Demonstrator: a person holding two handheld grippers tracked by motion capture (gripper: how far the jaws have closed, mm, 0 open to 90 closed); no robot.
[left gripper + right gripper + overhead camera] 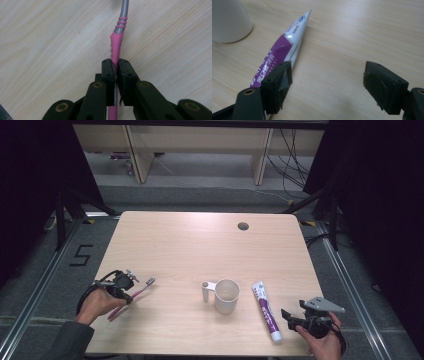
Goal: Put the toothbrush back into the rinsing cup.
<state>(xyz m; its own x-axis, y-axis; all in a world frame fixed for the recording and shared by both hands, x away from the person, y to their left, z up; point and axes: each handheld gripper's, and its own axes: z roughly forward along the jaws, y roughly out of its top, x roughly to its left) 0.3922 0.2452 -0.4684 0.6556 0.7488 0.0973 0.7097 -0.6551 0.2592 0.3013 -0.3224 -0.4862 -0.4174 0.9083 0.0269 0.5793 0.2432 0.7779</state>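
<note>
Tongs on the left (117,71) clamp the pink toothbrush (116,46) at lower left of the surface (190,245); right tongs (327,82) gape wide beside the toothpaste tube (284,45).

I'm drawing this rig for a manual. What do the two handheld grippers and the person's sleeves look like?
Both are black two-jaw tools. The left gripper has blocky rectangular pads with small screw holes and brass-coloured pivot pins on its linkage arms. The right gripper is built the same way and carries a grey three-cornered plate on top. A black cable trails from each. A dark grey sleeve covers the left forearm.
</note>
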